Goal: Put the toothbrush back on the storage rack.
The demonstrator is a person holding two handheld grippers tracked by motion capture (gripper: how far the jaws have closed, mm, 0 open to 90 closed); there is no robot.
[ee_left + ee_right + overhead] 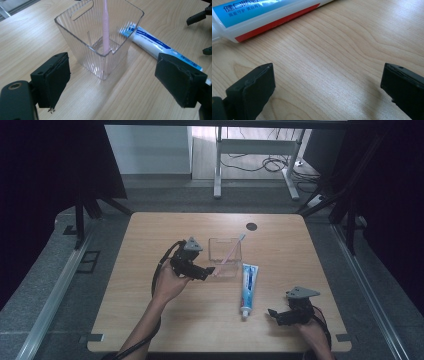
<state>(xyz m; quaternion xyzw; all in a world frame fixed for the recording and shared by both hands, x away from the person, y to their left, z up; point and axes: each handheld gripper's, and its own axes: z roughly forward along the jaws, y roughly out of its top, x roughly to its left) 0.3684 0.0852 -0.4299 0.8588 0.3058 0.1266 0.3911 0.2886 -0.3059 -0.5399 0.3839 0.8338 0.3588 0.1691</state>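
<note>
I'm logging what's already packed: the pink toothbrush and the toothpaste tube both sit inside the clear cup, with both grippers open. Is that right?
Not quite. Only the pink toothbrush stands inside the clear cup; the toothpaste tube lies flat on the table beside the cup, as the high view shows. The left gripper and right gripper are indeed both open.

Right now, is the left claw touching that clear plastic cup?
Apart. In the left gripper view, the left claw stands open and bare table shows between both its pads and the clear cup, which holds the pink toothbrush.
</note>
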